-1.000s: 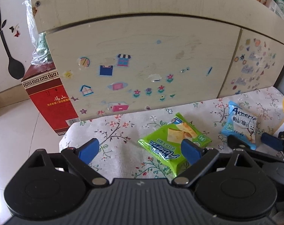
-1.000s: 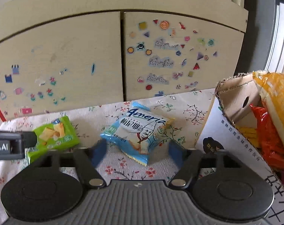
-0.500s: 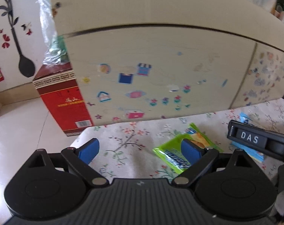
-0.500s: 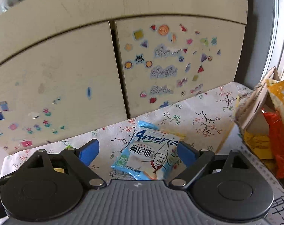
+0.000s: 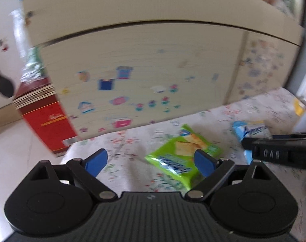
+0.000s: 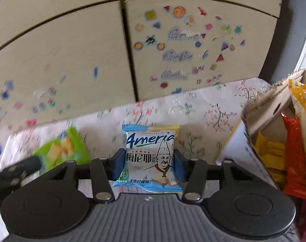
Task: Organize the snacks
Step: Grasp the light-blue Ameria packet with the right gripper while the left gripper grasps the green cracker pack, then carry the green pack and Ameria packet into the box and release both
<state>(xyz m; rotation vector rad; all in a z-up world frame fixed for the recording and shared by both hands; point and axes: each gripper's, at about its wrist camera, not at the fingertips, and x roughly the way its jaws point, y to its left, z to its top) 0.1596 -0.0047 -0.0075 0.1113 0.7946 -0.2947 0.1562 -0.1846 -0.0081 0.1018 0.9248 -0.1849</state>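
Observation:
A blue Ameria snack packet [image 6: 151, 157] stands between the pads of my right gripper [image 6: 148, 166], which is shut on it; it also shows in the left wrist view [image 5: 252, 132]. A green snack packet [image 5: 181, 155] lies on the floral tablecloth [image 5: 128, 161], just ahead of my left gripper [image 5: 151, 160], which is open and empty. The green packet also shows blurred at the left of the right wrist view [image 6: 62, 151]. The right gripper's body [image 5: 278, 153] shows at the right of the left wrist view.
A cardboard box [image 6: 268, 109] with orange, red and yellow snack bags [image 6: 294, 153] stands at the right. A stickered cabinet [image 6: 132, 50] rises behind the table. A red carton [image 5: 46, 119] stands on the floor at the left.
My right gripper has closed onto the blue packet, which now stands upright between its pads. The left gripper has shifted right, toward the green packet, and stays open.

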